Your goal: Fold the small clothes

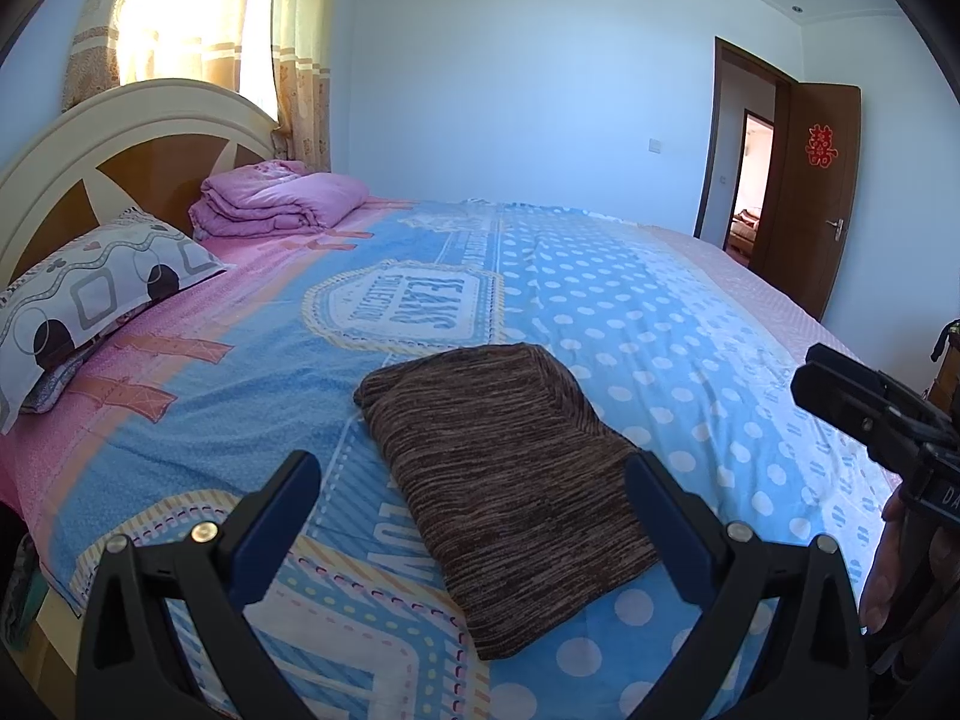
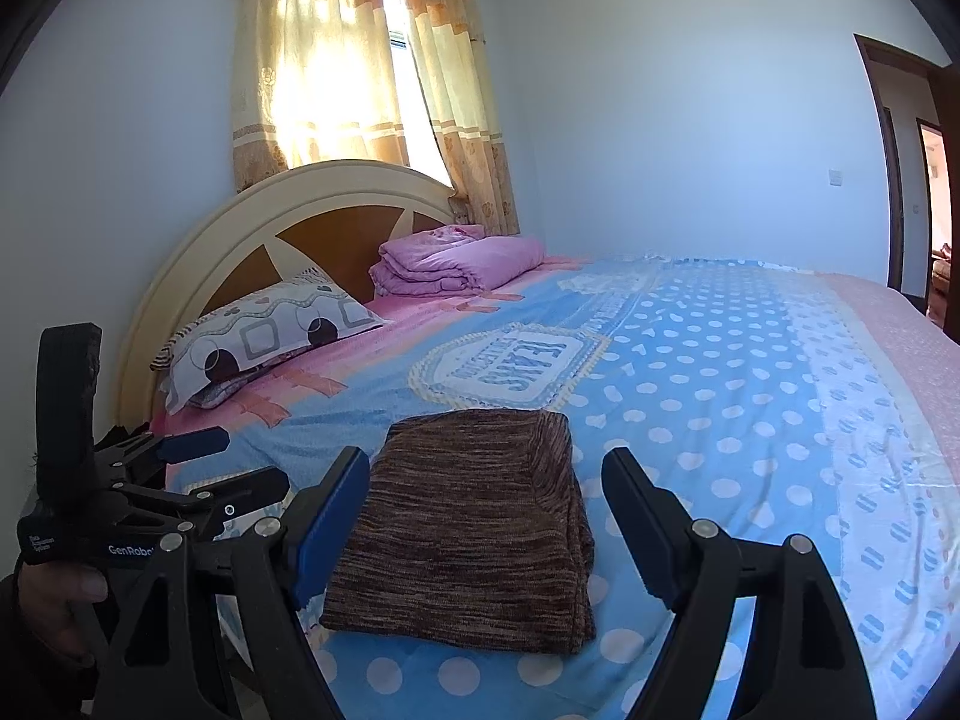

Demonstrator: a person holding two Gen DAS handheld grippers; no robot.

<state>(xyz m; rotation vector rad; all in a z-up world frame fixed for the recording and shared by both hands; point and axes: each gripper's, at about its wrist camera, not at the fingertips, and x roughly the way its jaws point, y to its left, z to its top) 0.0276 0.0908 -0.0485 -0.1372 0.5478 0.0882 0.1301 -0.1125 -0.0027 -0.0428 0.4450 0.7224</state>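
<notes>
A brown striped knit garment (image 1: pixel 510 480) lies folded into a flat rectangle on the blue polka-dot bedspread (image 1: pixel 630 312); it also shows in the right wrist view (image 2: pixel 474 528). My left gripper (image 1: pixel 474 480) is open and empty, held just above and in front of the garment, its fingers either side of it. My right gripper (image 2: pixel 486 480) is open and empty too, fingers spread on either side of the garment's near edge. The left gripper appears at the left of the right wrist view (image 2: pixel 198 462), the right gripper at the right edge of the left wrist view (image 1: pixel 864 402).
A patterned pillow (image 1: pixel 90 300) and a folded pink quilt (image 1: pixel 276 198) lie by the headboard (image 1: pixel 120 132). The bed's edge runs close below the garment. An open brown door (image 1: pixel 804 198) stands at the far right.
</notes>
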